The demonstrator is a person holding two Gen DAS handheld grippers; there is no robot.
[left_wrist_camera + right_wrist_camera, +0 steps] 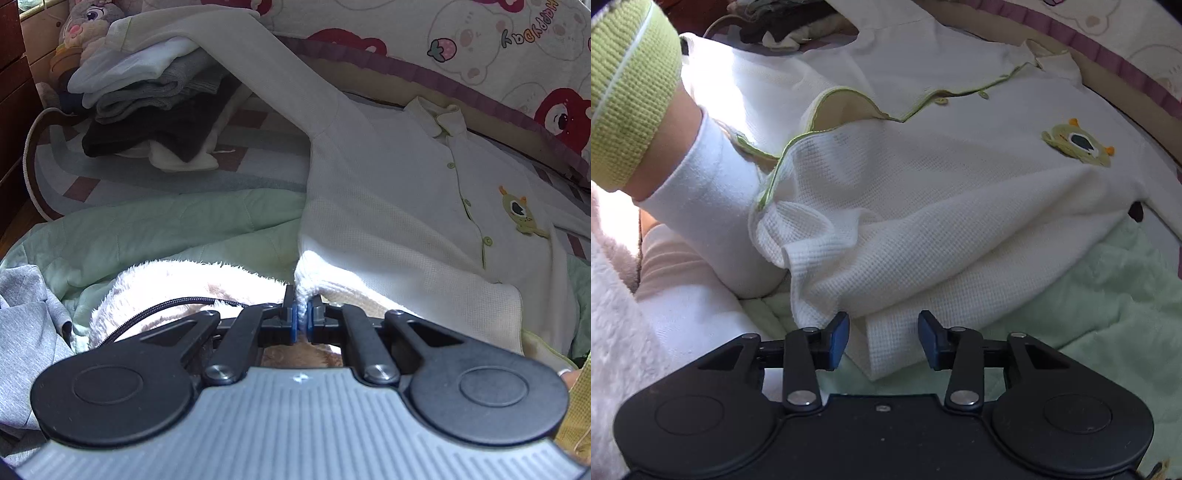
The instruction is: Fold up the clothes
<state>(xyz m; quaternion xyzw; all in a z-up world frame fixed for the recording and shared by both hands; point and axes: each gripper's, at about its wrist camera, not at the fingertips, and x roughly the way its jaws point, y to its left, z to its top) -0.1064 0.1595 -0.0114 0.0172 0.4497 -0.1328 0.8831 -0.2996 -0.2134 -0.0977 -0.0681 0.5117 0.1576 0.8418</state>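
A white waffle-knit shirt (399, 206) with green buttons and a green monster patch (519, 216) lies front up on the bed; its left sleeve stretches up onto a clothes pile. My left gripper (303, 317) is shut on the shirt's lower left hem corner, which bunches between the blue pads (293, 319). In the right wrist view the same shirt (923, 206) is rumpled, its bottom placket gaping open. My right gripper (883, 338) is open, its jaws straddling the shirt's lower right hem edge. The patch (1078, 142) shows far right.
A stack of folded clothes (155, 103) sits at the back left beside a plush rabbit (90, 22). A light green quilt (177, 225) covers the bed. A grey garment (26, 332) lies front left. A cartoon-print pillow (480, 40) runs along the back. A person's green-cuffed arm (639, 92) is at left.
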